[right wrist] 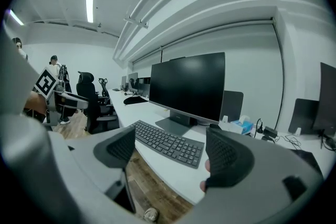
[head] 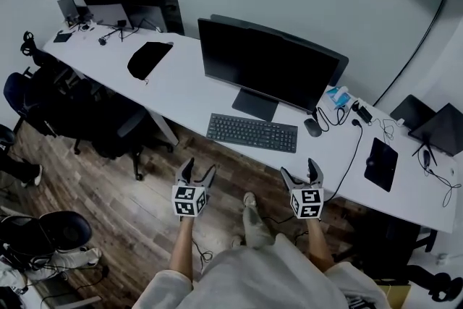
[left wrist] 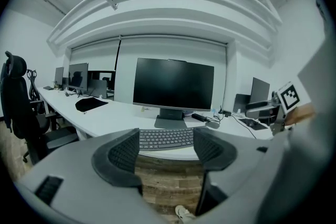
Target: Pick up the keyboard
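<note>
A dark grey keyboard (head: 252, 132) lies flat on the white desk (head: 188, 94), in front of the monitor stand. It shows beyond the jaws in the left gripper view (left wrist: 166, 139) and the right gripper view (right wrist: 169, 143). My left gripper (head: 197, 174) hangs open over the wooden floor, short of the desk edge and left of the keyboard. The right gripper (head: 302, 174) is open too, just before the desk edge below the keyboard's right end. Neither holds anything.
A black monitor (head: 264, 66) stands behind the keyboard, with a mouse (head: 312, 127) to its right. Cables, a tissue box (head: 336, 96) and a black pad (head: 381, 163) lie further right. A black cloth (head: 149, 58) sits on the left. Office chairs (head: 101, 123) stand along the desk's left part.
</note>
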The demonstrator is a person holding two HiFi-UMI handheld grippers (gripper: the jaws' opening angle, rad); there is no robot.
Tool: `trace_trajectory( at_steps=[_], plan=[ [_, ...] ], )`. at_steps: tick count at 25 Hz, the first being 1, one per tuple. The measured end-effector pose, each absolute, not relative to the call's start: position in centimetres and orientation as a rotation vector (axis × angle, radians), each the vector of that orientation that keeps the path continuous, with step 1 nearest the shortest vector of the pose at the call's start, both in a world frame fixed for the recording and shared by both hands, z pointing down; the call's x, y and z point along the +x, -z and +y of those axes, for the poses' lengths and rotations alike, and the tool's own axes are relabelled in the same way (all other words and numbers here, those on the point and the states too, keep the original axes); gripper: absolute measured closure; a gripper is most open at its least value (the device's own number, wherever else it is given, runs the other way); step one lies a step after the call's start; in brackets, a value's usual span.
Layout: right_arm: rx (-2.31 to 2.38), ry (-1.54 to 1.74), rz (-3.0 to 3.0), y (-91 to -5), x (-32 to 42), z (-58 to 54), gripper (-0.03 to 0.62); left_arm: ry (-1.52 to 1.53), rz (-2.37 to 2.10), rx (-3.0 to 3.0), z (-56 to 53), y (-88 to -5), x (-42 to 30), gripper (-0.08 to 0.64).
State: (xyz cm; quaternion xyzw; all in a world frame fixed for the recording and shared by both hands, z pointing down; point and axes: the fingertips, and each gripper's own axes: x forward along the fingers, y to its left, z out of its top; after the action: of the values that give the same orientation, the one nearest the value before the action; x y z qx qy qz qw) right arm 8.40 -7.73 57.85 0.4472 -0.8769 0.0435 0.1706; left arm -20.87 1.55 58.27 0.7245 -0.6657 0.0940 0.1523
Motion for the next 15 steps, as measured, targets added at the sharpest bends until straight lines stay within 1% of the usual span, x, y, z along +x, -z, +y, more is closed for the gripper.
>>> trace_trajectory(
  at_steps=[15],
  plan=[
    [1.229, -0.172, -2.501, -59.9, 3.4, -20.2, 0.176, -0.287, -1.911, 2.052, -10.7, -59.2, -25.0, 0.252]
  ],
)
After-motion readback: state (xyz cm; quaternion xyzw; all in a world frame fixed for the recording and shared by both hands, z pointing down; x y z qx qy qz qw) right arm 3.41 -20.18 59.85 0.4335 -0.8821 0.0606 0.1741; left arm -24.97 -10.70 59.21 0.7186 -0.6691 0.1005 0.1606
